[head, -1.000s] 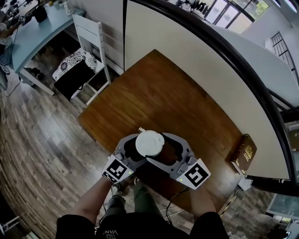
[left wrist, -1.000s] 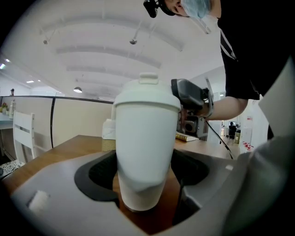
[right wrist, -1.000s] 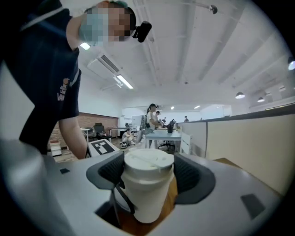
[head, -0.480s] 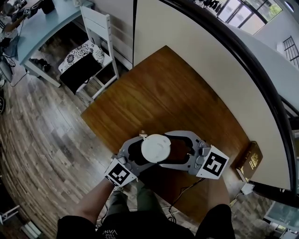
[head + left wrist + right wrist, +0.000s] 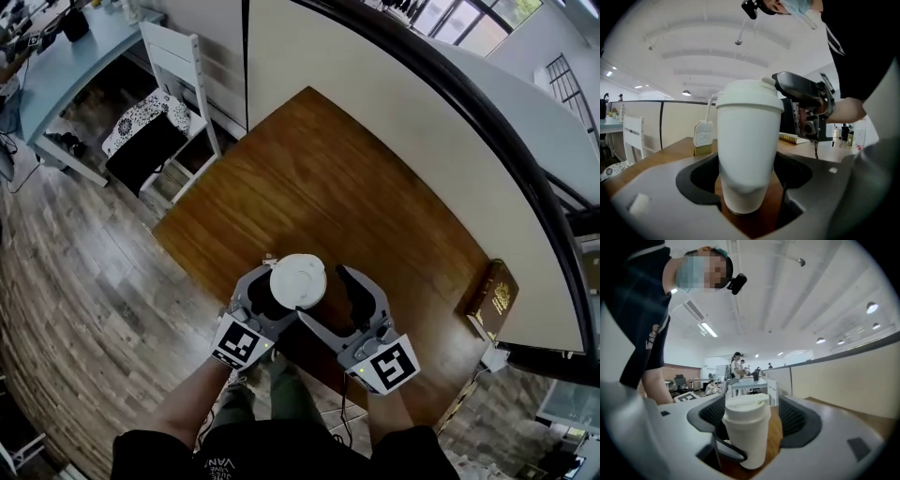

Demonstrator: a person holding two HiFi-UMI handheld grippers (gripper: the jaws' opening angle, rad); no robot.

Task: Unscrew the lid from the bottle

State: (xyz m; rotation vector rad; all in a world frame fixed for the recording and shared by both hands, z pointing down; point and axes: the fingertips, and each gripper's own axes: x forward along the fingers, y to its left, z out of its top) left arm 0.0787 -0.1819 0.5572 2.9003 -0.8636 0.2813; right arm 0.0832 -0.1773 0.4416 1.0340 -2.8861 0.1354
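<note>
The tall white plastic bottle point(image 5: 749, 159) stood upright on the brown wooden table point(image 5: 356, 206), near the edge closest to the person, its long axis vertical and its white rounded lid point(image 5: 298, 279) on top, apparently not yet off. The left gripper point(image 5: 750, 199) was the nearer tool. It came in from the bottle's left and low down, and its jaws met the lower body on both sides. In the right gripper view one of its dark fingers curled round the bottle's base. It looked clamped there, acting as the anchor. The right gripper point(image 5: 757, 420) lay to the bottle's right and a little toward the person. It pointed along the tabletop at the bottle, so the lid sat ahead of it and between its two ribbed pads point(image 5: 799, 420). Those jaws were spread wide, with clear gaps on either side of the lid, touching nothing and holding nothing. Judging from this, the coming move depended on the right gripper. It would need to go forward until its pads flanked the lid's rim, not the body below, then close on it. The lid could then be twisted about the vertical axis while the left gripper kept the body from turning.
</note>
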